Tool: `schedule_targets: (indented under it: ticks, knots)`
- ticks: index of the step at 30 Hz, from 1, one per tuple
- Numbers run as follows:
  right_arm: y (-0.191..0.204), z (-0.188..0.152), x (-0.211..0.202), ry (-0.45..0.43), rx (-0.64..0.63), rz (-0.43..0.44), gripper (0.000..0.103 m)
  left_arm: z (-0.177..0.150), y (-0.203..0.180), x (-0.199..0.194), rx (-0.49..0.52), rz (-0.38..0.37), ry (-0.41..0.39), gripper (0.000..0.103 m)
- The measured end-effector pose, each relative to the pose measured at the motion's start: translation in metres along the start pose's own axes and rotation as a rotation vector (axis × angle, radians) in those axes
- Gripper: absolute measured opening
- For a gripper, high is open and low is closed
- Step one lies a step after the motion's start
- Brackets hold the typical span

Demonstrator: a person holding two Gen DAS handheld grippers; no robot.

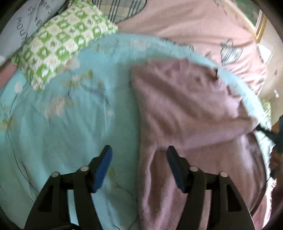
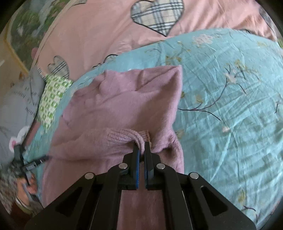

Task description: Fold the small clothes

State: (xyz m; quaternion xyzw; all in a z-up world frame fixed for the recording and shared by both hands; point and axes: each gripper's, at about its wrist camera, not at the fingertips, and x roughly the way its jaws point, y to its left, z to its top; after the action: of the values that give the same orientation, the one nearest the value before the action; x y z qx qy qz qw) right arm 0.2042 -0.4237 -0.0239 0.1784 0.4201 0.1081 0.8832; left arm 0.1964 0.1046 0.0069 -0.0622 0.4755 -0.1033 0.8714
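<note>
So the mauve knit sweater is lying on the light blue floral sheet that's spread over the bed, with one straight side edge of it running down the middle of the sheet and the rest bunched up in soft folds. My right hand-held gripper is clamped tight on the ribbed cuff, which is pulled up off the body of the sweater into a little peak right at the tips. My left hand-held gripper has its blue pads spread well apart with nothing pinched between them; one pad sits over bare sheet, the other over the sweater's edge, and I can't tell if it's touching the fabric. Past the blue sheet there's the pink bedspread with plaid hearts on it. Near the sheet's far corner a folded green and white checked cloth is resting partly on the blue, and next to that a grey piece with printed lettering. It's all a bit blurry.
</note>
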Motion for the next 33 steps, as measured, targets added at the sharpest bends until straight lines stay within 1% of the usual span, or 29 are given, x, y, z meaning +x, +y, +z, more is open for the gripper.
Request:
schedule_targets:
  ticks: [1,2,5,6,7,9,11,12,13,14,15,16,17,18,19,20,21,23,24,25,26,29,31,32,33]
  knots:
    - [0.002,0.0,-0.002,-0.002,-0.004,0.009,0.005,0.012,0.002,0.001,-0.01,-0.016,0.0,0.079]
    - [0.003,0.0,-0.002,-0.003,-0.005,0.016,0.005,0.029,0.004,0.007,-0.014,-0.037,0.005,0.08]
    - [0.007,0.0,-0.006,-0.009,0.005,0.036,0.005,0.067,0.003,0.038,-0.008,-0.069,0.045,0.08]
    - [0.008,0.0,-0.006,-0.011,0.004,0.037,0.005,0.083,0.004,0.059,-0.015,-0.086,0.086,0.08]
    - [0.01,0.0,-0.006,-0.011,0.002,0.036,0.005,0.091,0.004,0.074,-0.022,-0.094,0.115,0.08]
    - [0.011,0.0,-0.005,-0.008,0.004,0.04,0.005,0.106,0.004,0.106,-0.042,-0.088,0.169,0.08]
    - [0.011,0.002,-0.003,-0.005,0.003,0.041,0.005,0.111,0.005,0.127,-0.049,-0.068,0.199,0.079]
    - [0.011,0.002,-0.003,-0.003,0.002,0.041,0.005,0.113,0.0,0.129,-0.025,-0.049,0.167,0.079]
    - [0.011,0.003,-0.003,-0.002,-0.001,0.043,0.005,0.114,-0.005,0.128,0.003,-0.041,0.136,0.063]
    - [0.012,0.004,-0.003,-0.001,-0.004,0.047,0.005,0.113,-0.01,0.126,0.024,-0.062,0.115,0.022]
    - [0.012,0.005,-0.004,-0.003,-0.005,0.049,0.005,0.112,-0.012,0.123,0.017,-0.098,0.099,0.011]
    - [0.011,0.007,-0.006,-0.009,0.003,0.061,0.005,0.111,-0.013,0.117,0.007,-0.08,0.06,0.008]
    - [0.01,0.01,-0.009,-0.018,0.018,0.077,0.005,0.11,-0.014,0.11,0.003,-0.064,0.015,0.007]
    - [0.008,0.014,-0.014,-0.038,0.038,0.094,0.005,0.108,-0.012,0.097,-0.009,-0.065,-0.05,0.007]
    - [0.005,0.018,-0.022,-0.066,0.059,0.114,0.005,0.106,-0.009,0.09,-0.027,-0.071,-0.09,0.006]
    - [0.003,0.023,-0.028,-0.089,0.074,0.128,0.005,0.105,-0.005,0.084,-0.049,-0.067,-0.12,0.005]
    - [0.001,0.029,-0.032,-0.105,0.082,0.128,0.005,0.106,0.001,0.082,-0.074,-0.044,-0.139,0.005]
    - [-0.001,0.042,-0.028,-0.104,0.083,0.082,0.005,0.106,0.007,0.088,-0.104,-0.003,-0.135,0.005]
    - [-0.004,0.047,-0.022,-0.091,0.1,0.074,0.005,0.107,0.01,0.092,-0.115,0.003,-0.129,0.005]
    - [-0.012,0.052,-0.009,-0.06,0.126,0.076,0.005,0.106,0.012,0.095,-0.12,0.018,-0.127,0.005]
    - [-0.018,0.055,0.004,-0.027,0.149,0.058,0.005,0.106,0.012,0.098,-0.121,0.028,-0.125,0.005]
    - [-0.021,0.057,0.04,0.07,0.129,-0.026,0.005,0.104,0.014,0.115,-0.12,0.058,-0.087,0.006]
    - [-0.024,0.055,0.054,0.08,0.14,-0.084,0.005,0.101,0.014,0.119,-0.107,0.07,-0.078,0.008]
    - [-0.025,0.054,0.058,0.079,0.149,-0.093,0.006,0.101,0.016,0.117,-0.106,0.074,-0.073,0.013]
    - [-0.028,0.053,0.06,0.074,0.169,-0.106,0.007,0.1,0.018,0.115,-0.106,0.082,-0.071,0.015]
